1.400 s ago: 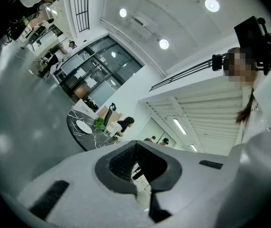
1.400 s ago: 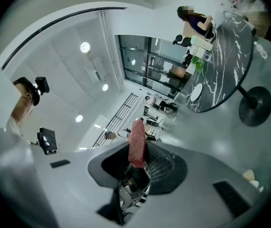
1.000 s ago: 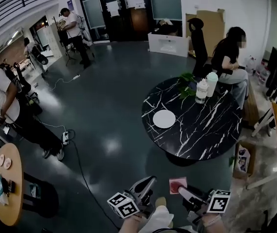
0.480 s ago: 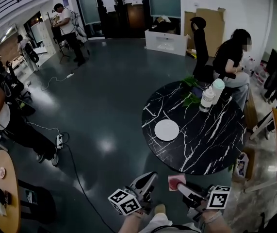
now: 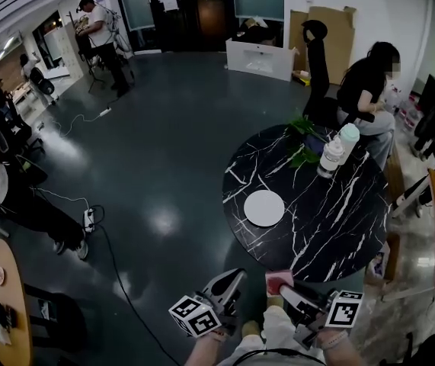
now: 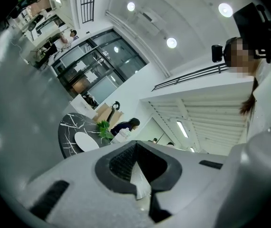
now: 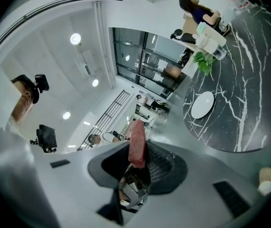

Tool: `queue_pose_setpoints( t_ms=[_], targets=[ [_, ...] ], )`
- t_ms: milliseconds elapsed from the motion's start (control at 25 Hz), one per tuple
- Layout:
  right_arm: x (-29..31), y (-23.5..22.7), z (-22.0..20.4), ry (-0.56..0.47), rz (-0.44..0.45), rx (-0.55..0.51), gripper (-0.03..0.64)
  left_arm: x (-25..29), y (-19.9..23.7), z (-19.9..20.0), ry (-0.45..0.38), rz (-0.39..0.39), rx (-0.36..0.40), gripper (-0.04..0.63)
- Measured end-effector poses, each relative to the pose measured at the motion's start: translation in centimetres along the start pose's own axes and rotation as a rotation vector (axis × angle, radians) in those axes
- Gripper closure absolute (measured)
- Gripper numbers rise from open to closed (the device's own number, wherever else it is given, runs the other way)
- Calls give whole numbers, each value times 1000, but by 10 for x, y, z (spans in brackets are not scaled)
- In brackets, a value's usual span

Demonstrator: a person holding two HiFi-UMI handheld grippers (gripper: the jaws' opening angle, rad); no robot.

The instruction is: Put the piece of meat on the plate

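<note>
Right gripper (image 5: 287, 290) is clamped on the piece of meat (image 5: 277, 281), a pinkish-red slab. In the right gripper view it stands on edge betw. the ribbed pads and sticks out past the jaw tips (image 7: 137, 144). Left gripper (image 5: 229, 287) is alongside it, held level. In the left gripper view (image 6: 137, 167) the jaws sit slightly apart w/ only a pale sliver of gap and nothing in them. Both are down at the bottom of the head view, each w/ its marker cube. The meat is right by the near rim of the round black marble-look tabletop (image 5: 331, 219), so not on the plate (image 5: 264, 208). That plate is white, round and bare, and lies flat on the tabletop's left side, well apart from the meat. It shows in the right gripper view (image 7: 202, 104) and the left one too (image 6: 86, 141). At the tabletop's far edge stand two pale bottles (image 5: 330, 157) next to a small green plant (image 5: 302, 139). A seated person in dark clothes (image 5: 366, 90) is just behind them. A cable (image 5: 118, 273) runs across the glossy dark floor (image 5: 171, 151) to the left.
</note>
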State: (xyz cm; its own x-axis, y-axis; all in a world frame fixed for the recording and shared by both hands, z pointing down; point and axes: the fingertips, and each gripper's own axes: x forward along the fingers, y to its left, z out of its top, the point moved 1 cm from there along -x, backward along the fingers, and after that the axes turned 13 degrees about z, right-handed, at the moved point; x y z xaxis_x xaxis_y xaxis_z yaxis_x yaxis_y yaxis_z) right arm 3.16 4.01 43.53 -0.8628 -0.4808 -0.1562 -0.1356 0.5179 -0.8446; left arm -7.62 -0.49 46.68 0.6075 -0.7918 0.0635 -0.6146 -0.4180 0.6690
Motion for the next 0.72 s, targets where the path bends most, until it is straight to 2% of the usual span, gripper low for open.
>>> queue_pose_setpoints(
  t_ms=[200, 520, 720],
  targets=[
    [11, -26, 16, 17, -7, 28, 525, 21, 21, 5, 7, 41, -26, 586],
    [53, -76, 69, 54, 18, 41, 525, 85, 60, 36, 12, 77, 20, 586],
    [72, -115, 92, 88, 3, 65, 525, 128, 89, 42, 28, 125, -1, 586]
  ],
)
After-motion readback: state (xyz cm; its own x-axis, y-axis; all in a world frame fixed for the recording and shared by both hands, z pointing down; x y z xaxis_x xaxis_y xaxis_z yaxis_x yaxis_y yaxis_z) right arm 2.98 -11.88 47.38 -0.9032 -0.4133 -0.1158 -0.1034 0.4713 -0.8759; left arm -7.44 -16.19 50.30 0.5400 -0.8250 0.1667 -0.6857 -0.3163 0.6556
